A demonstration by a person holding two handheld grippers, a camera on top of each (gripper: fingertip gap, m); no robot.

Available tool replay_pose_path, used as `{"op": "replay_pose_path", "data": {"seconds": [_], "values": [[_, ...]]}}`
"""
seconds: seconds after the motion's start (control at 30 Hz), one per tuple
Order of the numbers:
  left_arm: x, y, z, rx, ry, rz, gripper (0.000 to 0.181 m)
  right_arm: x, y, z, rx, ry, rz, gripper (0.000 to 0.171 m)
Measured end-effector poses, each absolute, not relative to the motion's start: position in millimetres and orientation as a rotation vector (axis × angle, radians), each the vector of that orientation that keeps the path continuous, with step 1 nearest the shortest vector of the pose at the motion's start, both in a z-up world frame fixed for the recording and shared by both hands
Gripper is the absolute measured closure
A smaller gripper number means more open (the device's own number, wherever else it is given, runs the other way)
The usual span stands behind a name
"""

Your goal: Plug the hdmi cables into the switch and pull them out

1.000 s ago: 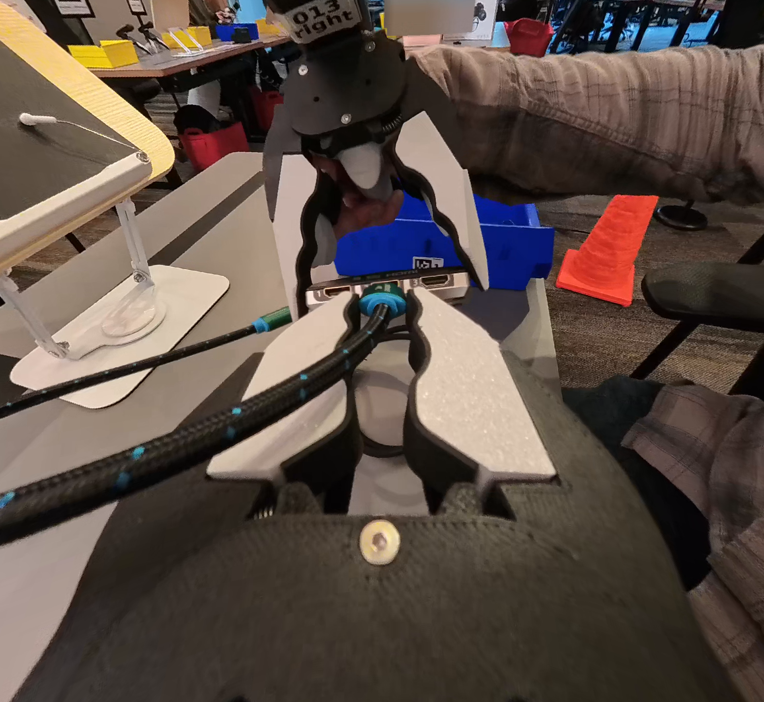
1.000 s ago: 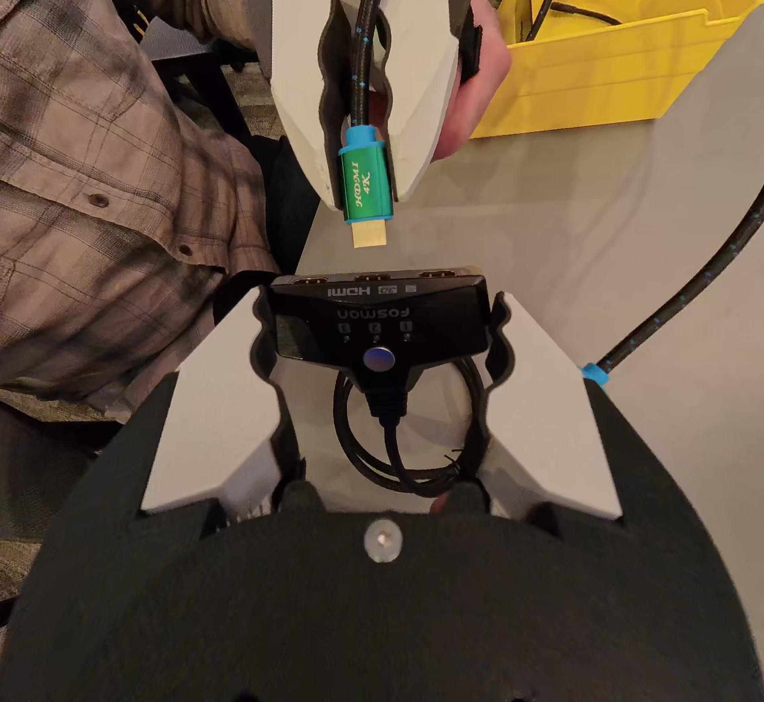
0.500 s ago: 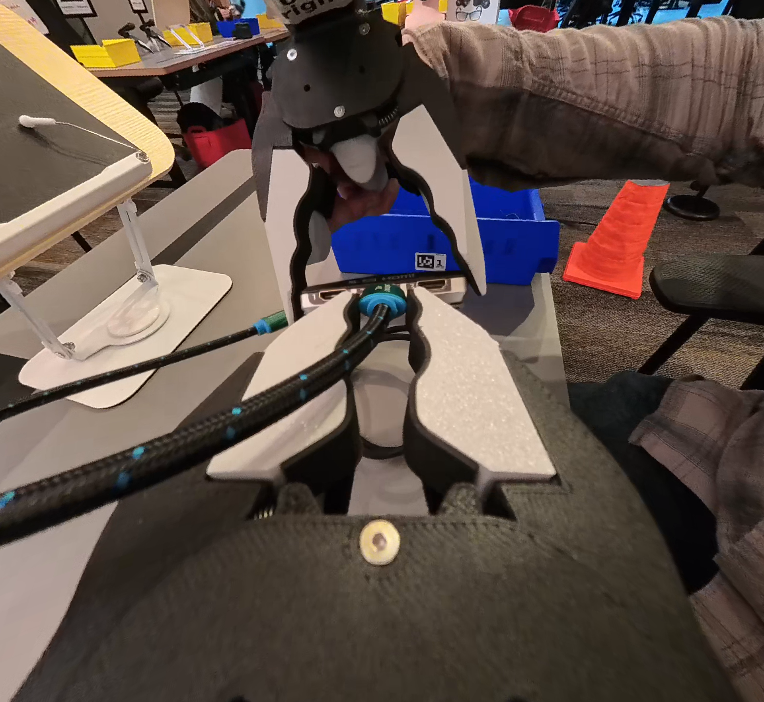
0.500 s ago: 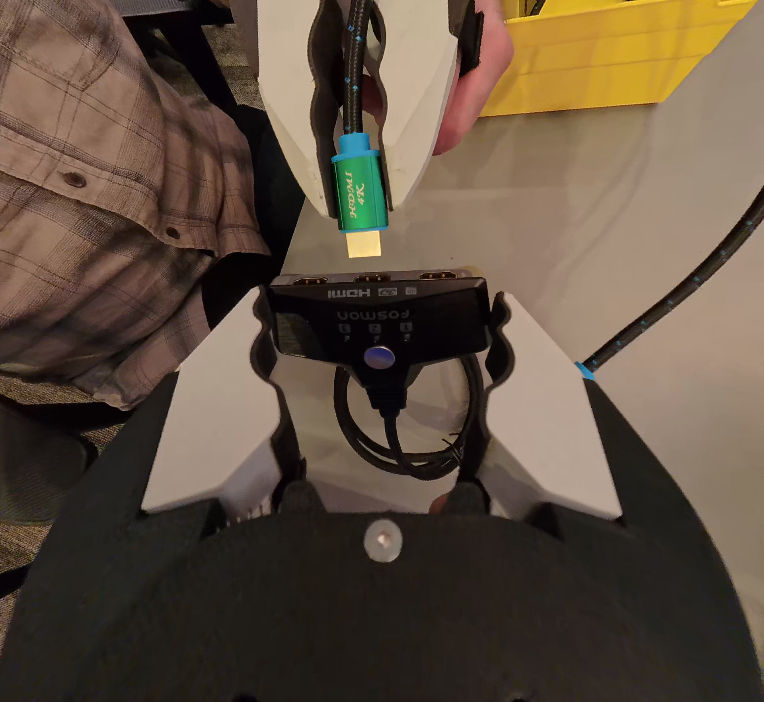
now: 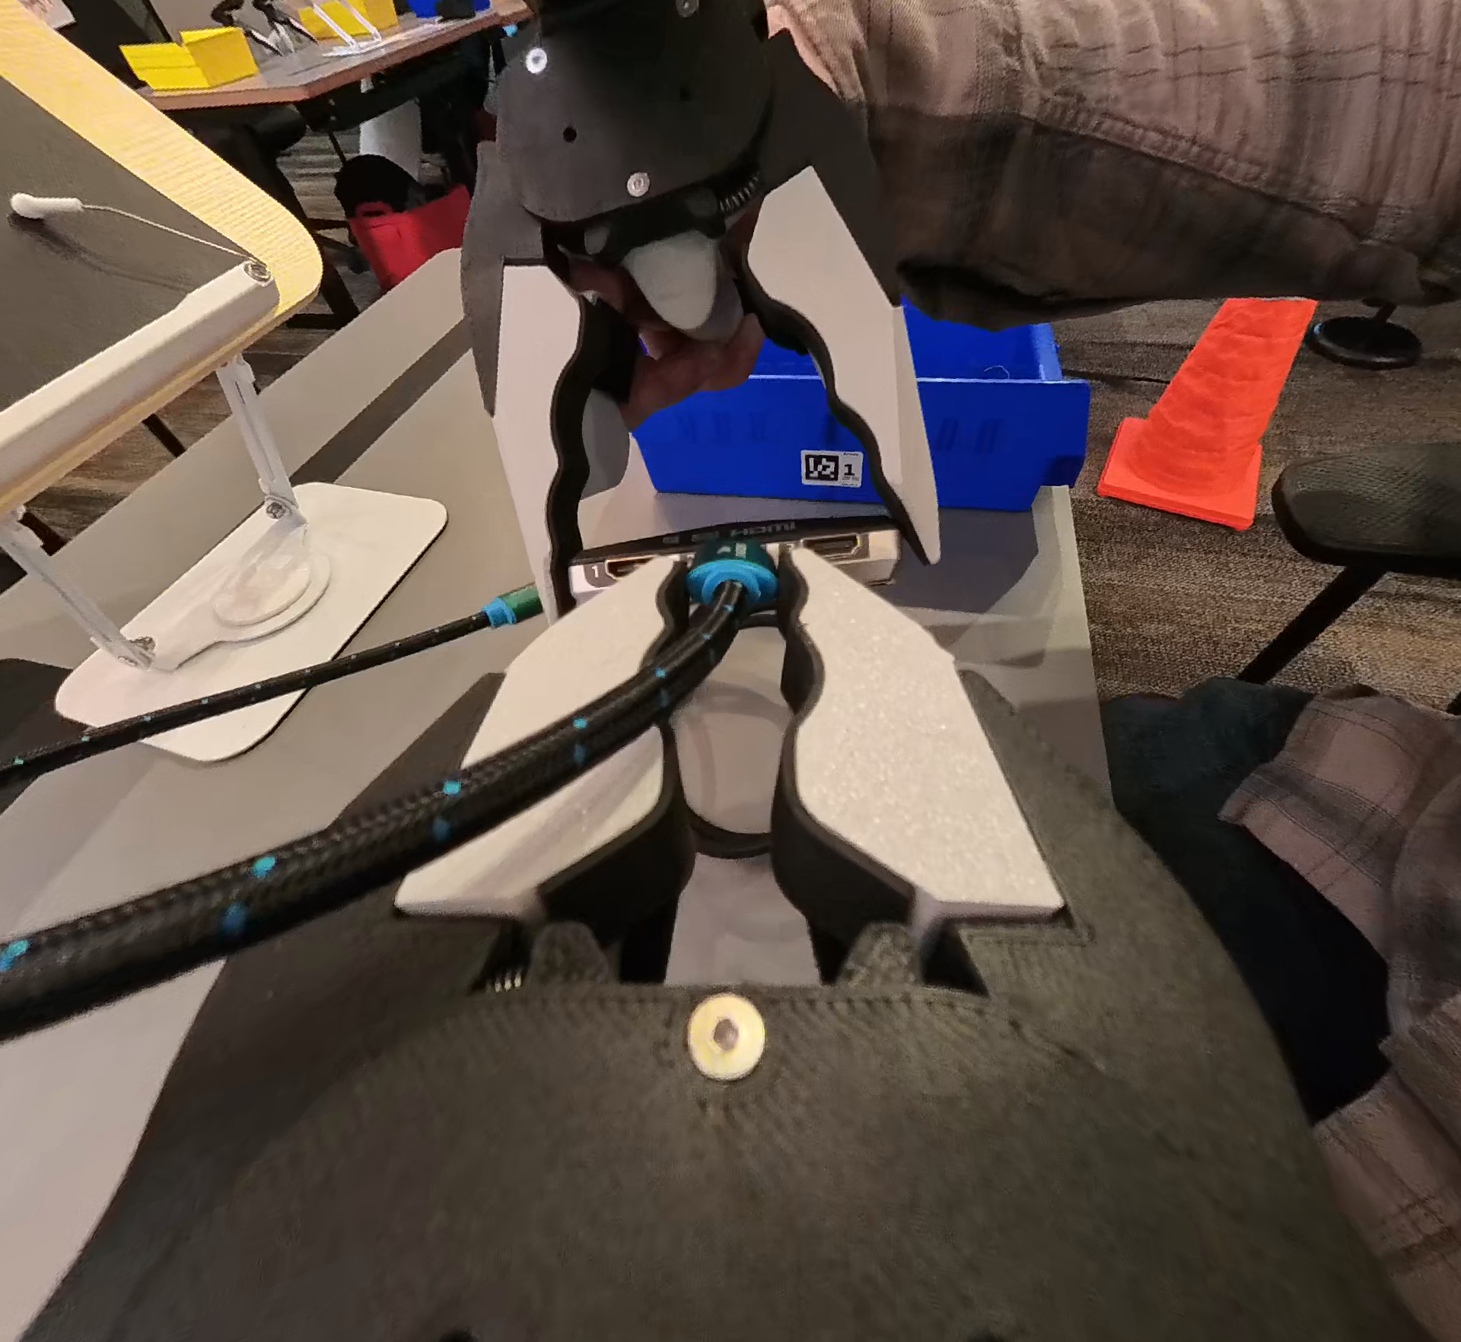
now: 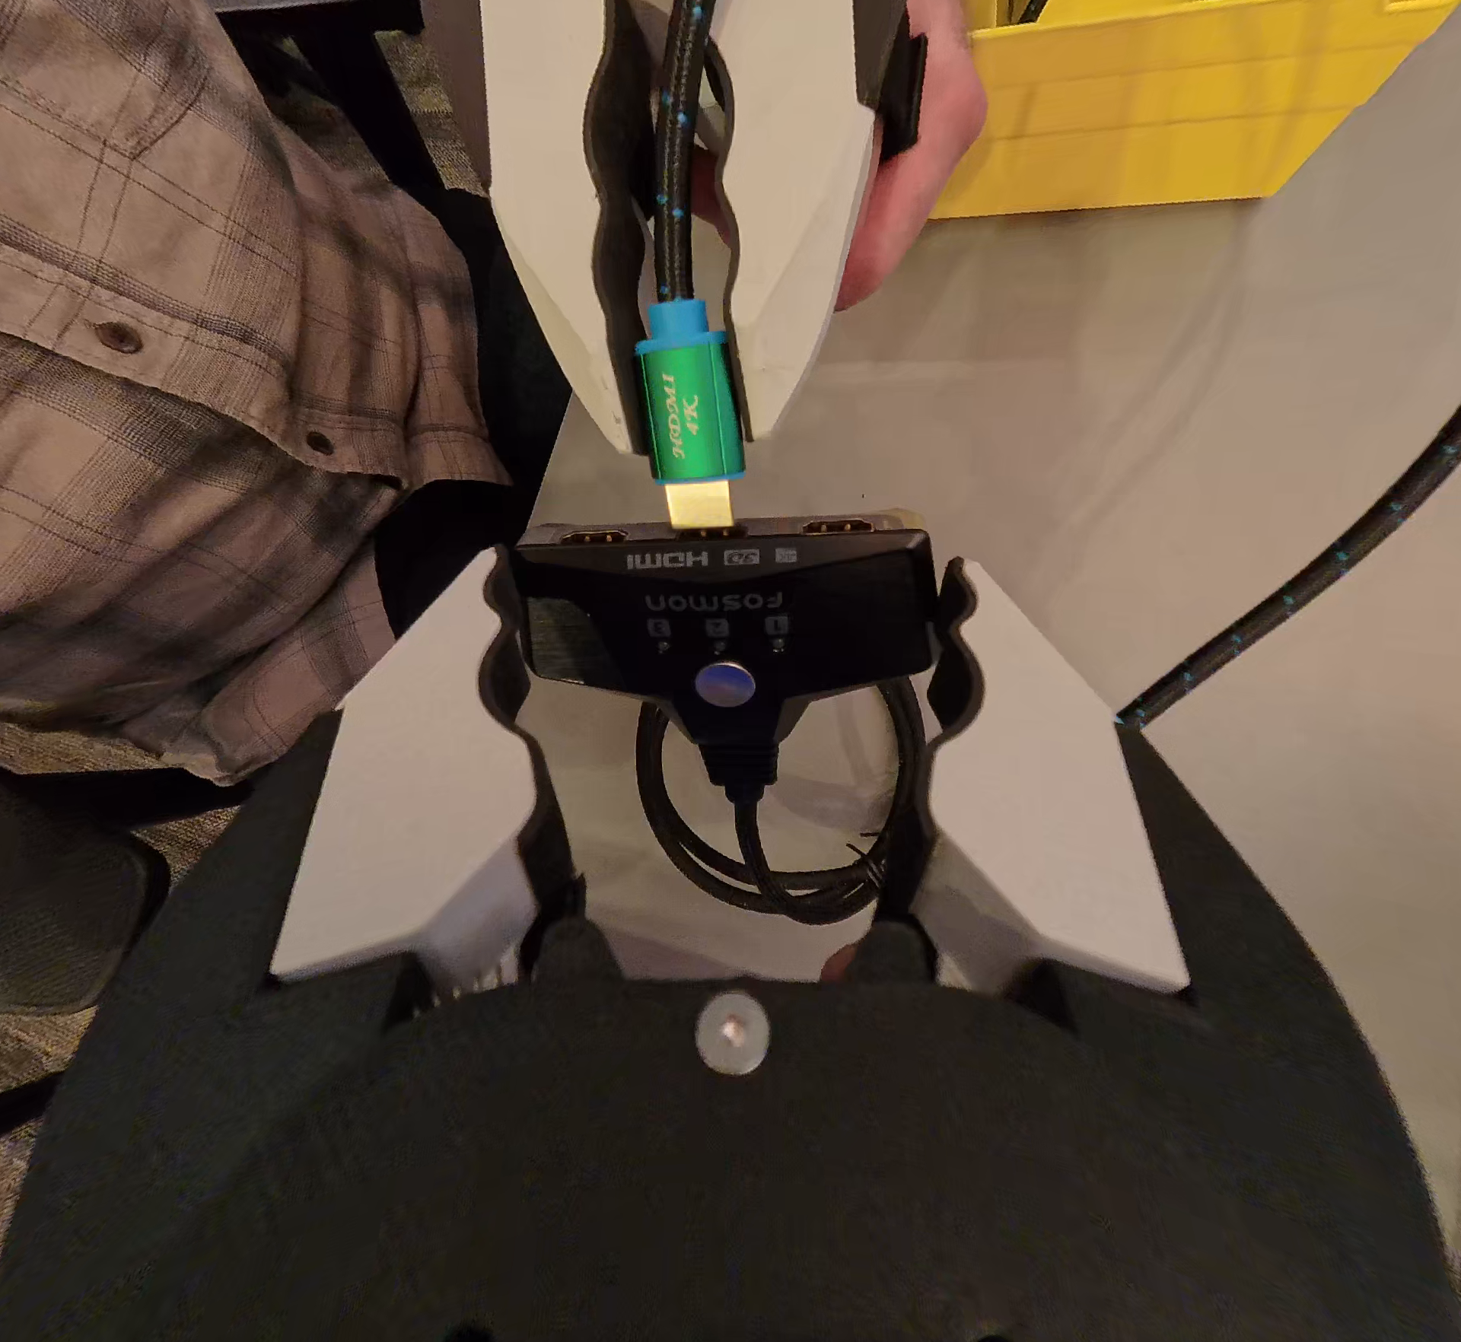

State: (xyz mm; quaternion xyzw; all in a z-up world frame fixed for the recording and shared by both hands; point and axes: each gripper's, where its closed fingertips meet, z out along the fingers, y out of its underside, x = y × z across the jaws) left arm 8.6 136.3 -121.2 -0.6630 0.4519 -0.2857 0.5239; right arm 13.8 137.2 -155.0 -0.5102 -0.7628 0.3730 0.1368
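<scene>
My right gripper (image 6: 723, 565) is shut on the black HDMI switch (image 6: 723, 616) and holds it by its two sides on the grey table (image 6: 1107, 435). The switch's own thin black cable (image 6: 790, 885) coils between the fingers. My left gripper (image 5: 727, 569) is shut on the green plug (image 6: 692, 411) of a braided HDMI cable (image 5: 395, 830). The plug's gold tip (image 6: 700, 510) is at the mouth of the middle port. The ports on either side are empty. In the left wrist view the switch (image 5: 838, 553) sits just past the plug, with the right gripper (image 5: 735, 553) over it.
A second braided cable (image 5: 316, 672) with a green plug (image 5: 514, 604) lies on the table to the left. A blue bin (image 5: 988, 435) stands behind the switch, and a yellow bin (image 6: 1186, 79) holds more cables. A laptop stand (image 5: 237, 593), an orange cone (image 5: 1202, 419) and a chair (image 5: 1376, 506) are nearby. Only a small space, under 4 cm, lies between the two pairs of fingers.
My left gripper has carried the green plug closer to the switch, and its gold tip now reaches the middle port. The right gripper and switch have stayed put.
</scene>
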Motion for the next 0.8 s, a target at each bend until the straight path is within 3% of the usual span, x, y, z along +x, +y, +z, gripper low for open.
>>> {"op": "replay_pose_path", "data": {"seconds": [0.8], "values": [[9.5, 138.0, -130.6, -1.646, 1.092, -0.653, 0.161, 12.7, 138.0, -165.1, -1.482, -2.208, 1.024, 0.068]]}}
